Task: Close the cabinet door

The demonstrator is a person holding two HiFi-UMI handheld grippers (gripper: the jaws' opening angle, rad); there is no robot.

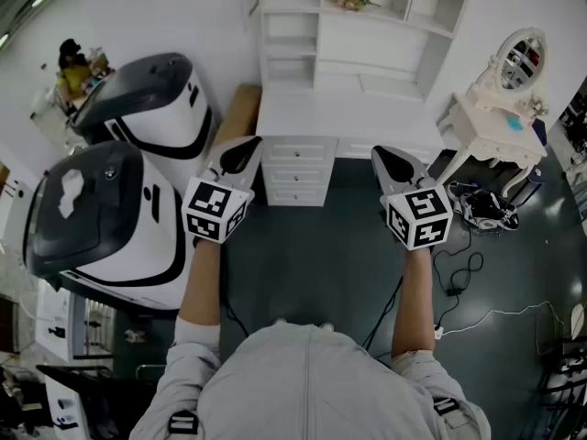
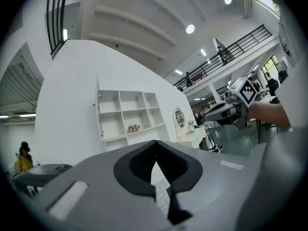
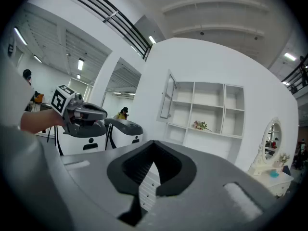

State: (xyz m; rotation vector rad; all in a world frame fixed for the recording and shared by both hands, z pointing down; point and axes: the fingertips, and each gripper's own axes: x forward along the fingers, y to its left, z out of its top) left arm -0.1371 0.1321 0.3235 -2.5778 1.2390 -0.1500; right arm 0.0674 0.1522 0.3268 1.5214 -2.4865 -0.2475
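Left gripper (image 1: pixel 240 154): jaws together, nothing held | right gripper (image 1: pixel 396 161): jaws together, nothing held | both short of shelf unit (image 3: pixel 208 110) | cabinet door (image 3: pixel 168 96): one, swung open at shelf unit's upper left | contents: one flower bunch (image 3: pixel 199 125) in a middle compartment | drawers (image 1: pixel 295 172): three, stacked below shelf unit, all closed

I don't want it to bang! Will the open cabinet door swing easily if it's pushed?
It probably swings easily: the door looks thin and hangs at the edge of the shelf. Its panel may be glass, so perhaps fragile; push softly.
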